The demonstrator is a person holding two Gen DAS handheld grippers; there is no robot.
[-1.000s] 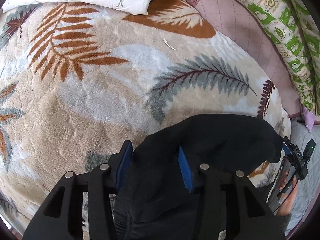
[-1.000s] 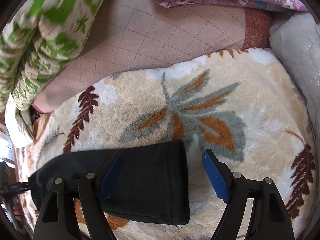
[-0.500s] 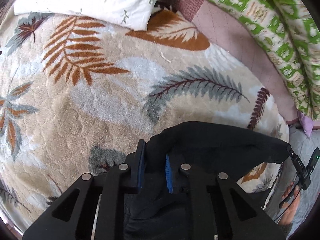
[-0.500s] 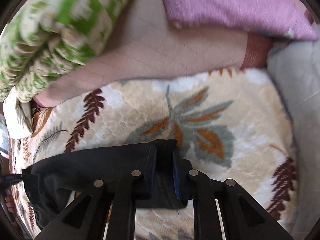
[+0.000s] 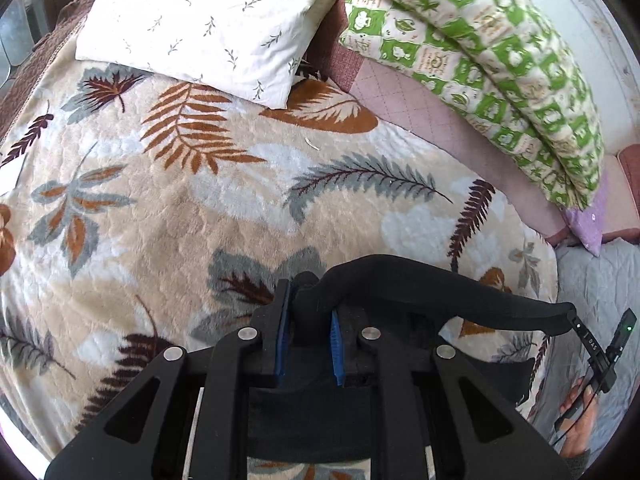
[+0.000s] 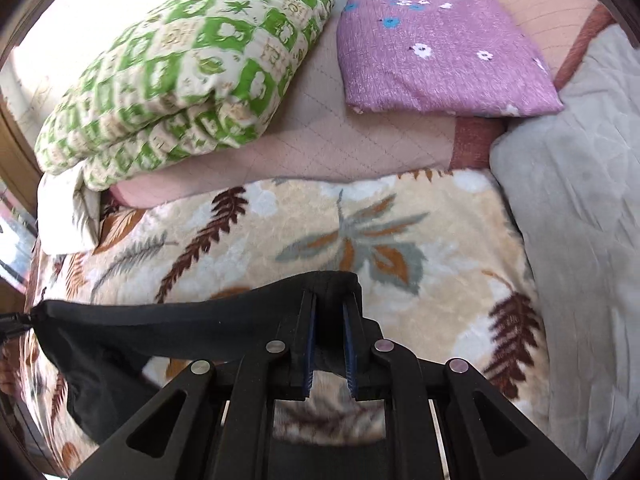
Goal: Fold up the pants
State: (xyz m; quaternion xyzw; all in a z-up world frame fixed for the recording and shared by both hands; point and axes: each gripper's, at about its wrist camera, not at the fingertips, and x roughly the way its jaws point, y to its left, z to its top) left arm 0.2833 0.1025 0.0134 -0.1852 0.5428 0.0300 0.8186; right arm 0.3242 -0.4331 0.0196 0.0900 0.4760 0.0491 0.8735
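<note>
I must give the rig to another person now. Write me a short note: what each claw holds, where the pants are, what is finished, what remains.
Left claw: shut on one end of the black pants.
Right claw: shut on the other end of the pants.
Pants: stretched between the two claws, the held edge lifted off the leaf-print blanket; the rest hangs down toward it.
Done: both ends gripped and raised.
Left: probably carry the held edge over, lay it flat on the blanket, release, then make any further folds.

Bed under cream leaf-print fleece blanket [image 5: 168, 216]. White sprigged pillow [image 5: 208, 20] at blanket's far edge; green-checked quilt [image 6: 188, 64] and purple floral bedding [image 6: 440, 44] beyond blanket; grey quilt [image 6: 580, 216] beside blanket. Bright daylight, possibly window at left.
</note>
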